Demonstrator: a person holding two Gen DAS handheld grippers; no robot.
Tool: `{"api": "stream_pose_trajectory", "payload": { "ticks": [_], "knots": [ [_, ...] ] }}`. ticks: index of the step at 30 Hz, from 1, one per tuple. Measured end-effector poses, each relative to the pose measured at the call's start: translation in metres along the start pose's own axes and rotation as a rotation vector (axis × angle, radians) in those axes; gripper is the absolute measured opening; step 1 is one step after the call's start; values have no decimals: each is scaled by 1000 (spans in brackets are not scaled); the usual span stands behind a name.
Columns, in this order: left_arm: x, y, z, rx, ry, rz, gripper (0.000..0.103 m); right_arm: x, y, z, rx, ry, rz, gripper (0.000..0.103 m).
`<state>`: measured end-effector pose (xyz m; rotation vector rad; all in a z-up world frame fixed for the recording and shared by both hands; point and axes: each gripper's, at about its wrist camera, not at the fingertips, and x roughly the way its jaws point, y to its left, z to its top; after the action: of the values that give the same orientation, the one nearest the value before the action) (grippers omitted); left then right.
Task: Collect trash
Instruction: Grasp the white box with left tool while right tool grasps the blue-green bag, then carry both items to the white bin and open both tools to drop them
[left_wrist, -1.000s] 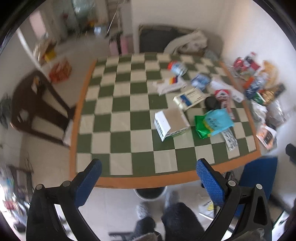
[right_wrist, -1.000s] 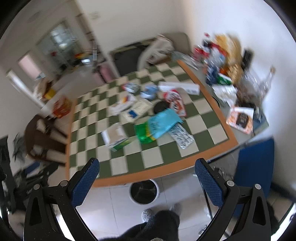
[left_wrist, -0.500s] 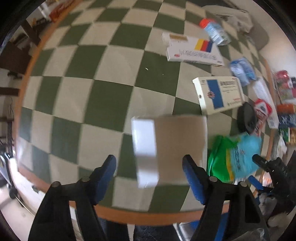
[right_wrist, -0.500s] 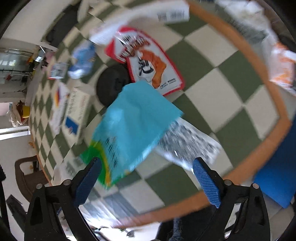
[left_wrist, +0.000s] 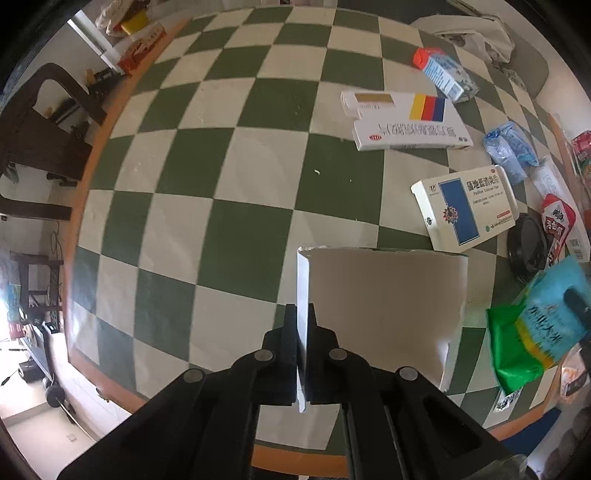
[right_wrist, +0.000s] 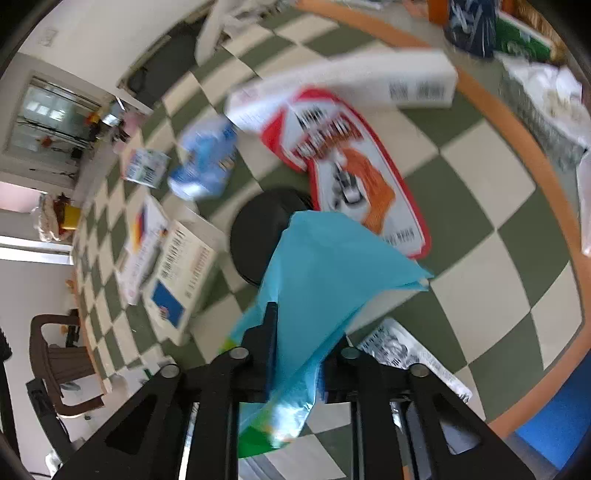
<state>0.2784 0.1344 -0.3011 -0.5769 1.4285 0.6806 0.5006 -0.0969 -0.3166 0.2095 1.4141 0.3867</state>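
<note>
In the left wrist view my left gripper (left_wrist: 302, 332) is shut on the white edge of a flat beige cardboard box (left_wrist: 384, 306) held just above the green and cream checkered table (left_wrist: 229, 236). In the right wrist view my right gripper (right_wrist: 295, 332) is shut on a blue and green plastic bag (right_wrist: 325, 273), lifted off the table. The same bag shows at the right of the left wrist view (left_wrist: 543, 317) with the right gripper's fingertip on it.
More trash lies on the table: a blue-label white box (left_wrist: 465, 206), a long white box with coloured stripes (left_wrist: 406, 122), a small carton (left_wrist: 443, 74), a crumpled blue wrapper (left_wrist: 509, 151), a black lid (right_wrist: 266, 232), a red snack bag (right_wrist: 354, 173), a foil wrapper (right_wrist: 410, 354). A brown chair (left_wrist: 40, 140) stands left.
Both grippers came down to the table and closed: the left on the beige box, the right on the blue-green bag, which is now lifted.
</note>
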Motion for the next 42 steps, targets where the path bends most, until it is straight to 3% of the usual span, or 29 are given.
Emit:
{"api": "stream_pose_trajectory", "payload": {
  "ticks": [7,11,18,24,28,33,42],
  "knots": [
    [-33,9,-22,29,-87,0,0,-47,15,-8,-57,-76,35,13],
    [-45,23,-41,64,-155,-12,0,-75,10,-31,-66,-108,49,13],
    [-65,67,-110,144,-199,-74,0,-122,-4,-127,-24,-185,60,13],
    [-45,114,-195,159,-103,-115,0,-129,-40,-253,26,-127,60,13],
    [-5,134,-240,141,20,-132,0,-101,-73,-319,68,-24,30,13],
    [79,140,-265,79,147,-116,0,-31,-110,-364,132,83,-11,13],
    [284,122,-253,9,251,-116,0,151,-146,-381,122,153,-61,13]
  ]
}}
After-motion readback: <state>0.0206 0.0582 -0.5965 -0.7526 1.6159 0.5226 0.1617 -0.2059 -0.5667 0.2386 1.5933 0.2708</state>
